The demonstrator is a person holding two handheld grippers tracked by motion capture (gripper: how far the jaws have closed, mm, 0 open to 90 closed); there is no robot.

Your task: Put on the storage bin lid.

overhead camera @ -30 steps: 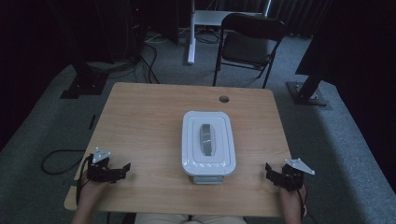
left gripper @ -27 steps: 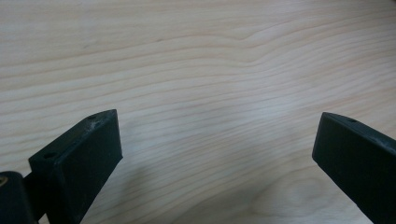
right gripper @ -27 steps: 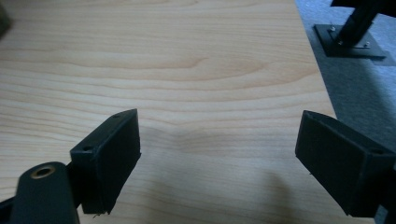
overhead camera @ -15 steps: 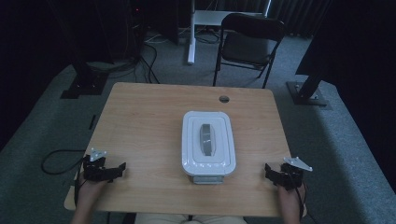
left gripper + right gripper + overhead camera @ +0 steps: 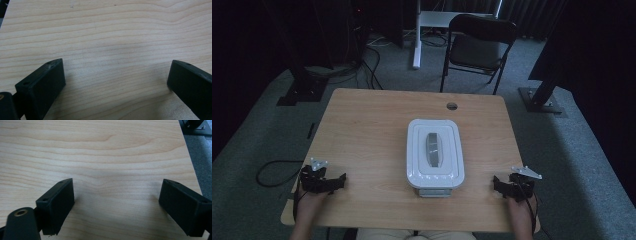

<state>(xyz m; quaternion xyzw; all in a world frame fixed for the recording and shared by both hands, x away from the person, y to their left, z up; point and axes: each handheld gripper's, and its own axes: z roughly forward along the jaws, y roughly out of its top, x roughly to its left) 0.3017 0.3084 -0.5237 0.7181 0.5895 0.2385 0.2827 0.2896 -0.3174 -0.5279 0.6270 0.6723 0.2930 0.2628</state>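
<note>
**Two open grippers rested at the near corners of a table, a white lidded box between them**

A light wooden table [image 5: 362,130] is seen from above, set on grey carpet in a dim room. Near the middle of the table, slightly toward the person's side, a white lidded box [image 5: 435,155] is placed flat, its long side running away from the person. A grey handle [image 5: 433,149] is set lengthwise in the centre of its lid. The lid is seated on the box.

The left gripper [image 5: 341,181] is held in the person's left hand [image 5: 308,204] at the near left corner of the table, well apart from the box. In the left gripper view its two black jaws are spread wide, with bare wood grain between them and nothing clasped.

The right gripper [image 5: 497,184] is held at the near right corner, near the box but not touching it. In the right gripper view its jaws are likewise spread wide over bare wood, with the table's right edge and grey carpet visible beyond.

A small round hole [image 5: 452,106] is seen in the tabletop near the far edge. Behind the table a black folding chair [image 5: 479,42] is placed.
</note>
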